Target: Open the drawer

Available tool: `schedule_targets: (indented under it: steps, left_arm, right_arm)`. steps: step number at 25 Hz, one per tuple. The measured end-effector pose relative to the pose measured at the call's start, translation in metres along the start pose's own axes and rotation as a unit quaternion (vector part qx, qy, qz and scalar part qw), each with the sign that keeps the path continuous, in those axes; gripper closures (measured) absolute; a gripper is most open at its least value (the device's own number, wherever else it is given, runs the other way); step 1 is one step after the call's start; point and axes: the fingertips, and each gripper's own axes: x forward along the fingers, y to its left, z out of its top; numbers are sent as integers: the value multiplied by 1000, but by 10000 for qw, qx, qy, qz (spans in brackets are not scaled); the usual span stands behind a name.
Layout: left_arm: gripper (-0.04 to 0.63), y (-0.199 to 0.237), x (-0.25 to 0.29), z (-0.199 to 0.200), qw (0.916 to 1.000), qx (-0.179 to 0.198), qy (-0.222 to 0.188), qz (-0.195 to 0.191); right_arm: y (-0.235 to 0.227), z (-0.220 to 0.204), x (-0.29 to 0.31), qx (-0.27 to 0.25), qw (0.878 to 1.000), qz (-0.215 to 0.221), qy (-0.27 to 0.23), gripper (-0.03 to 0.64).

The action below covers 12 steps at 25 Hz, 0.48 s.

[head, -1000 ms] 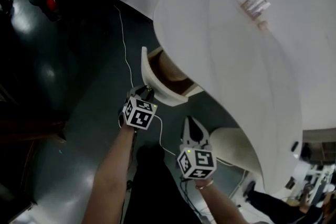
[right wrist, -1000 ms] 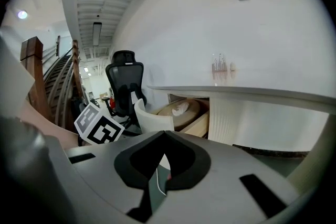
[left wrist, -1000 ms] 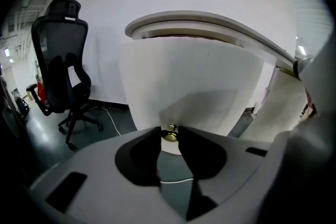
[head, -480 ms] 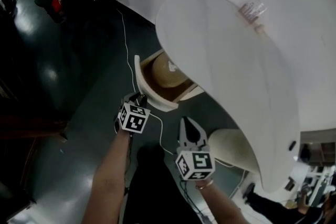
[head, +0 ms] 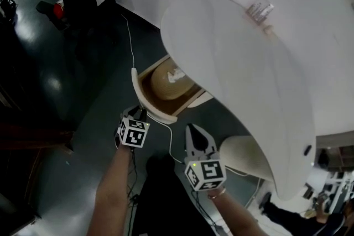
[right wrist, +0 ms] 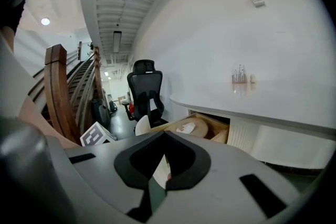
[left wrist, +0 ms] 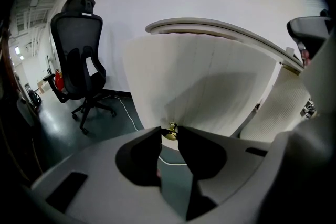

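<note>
Pulling step, judged under way — the left gripper [head: 141, 114] is pinching the brass knob [left wrist: 169, 132] of the drawer [head: 138, 94], partly out mid-frame beneath the tabletop [head: 249, 63]; the right gripper [head: 192, 130] is hanging closed, empty — next, a steady outward draw.

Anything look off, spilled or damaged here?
Nothing is damaged or spilled. Two small oddities: a crumpled white scrap lies on the round tan thing inside the open drawer, and a loose white cable trails over the floor past it.
</note>
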Motion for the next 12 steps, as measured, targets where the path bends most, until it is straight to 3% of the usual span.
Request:
schedule_targets:
  steps: [7, 12]
  left_arm:
    - [497, 4, -5, -7, 9999, -68, -9, 124]
    - [497, 1, -19, -20, 9982, -524, 130, 243]
  right_arm:
    - [10, 4, -7, -96, 9997, 230, 49, 614]
    - [13, 10, -10, -143, 9995, 288, -10, 614]
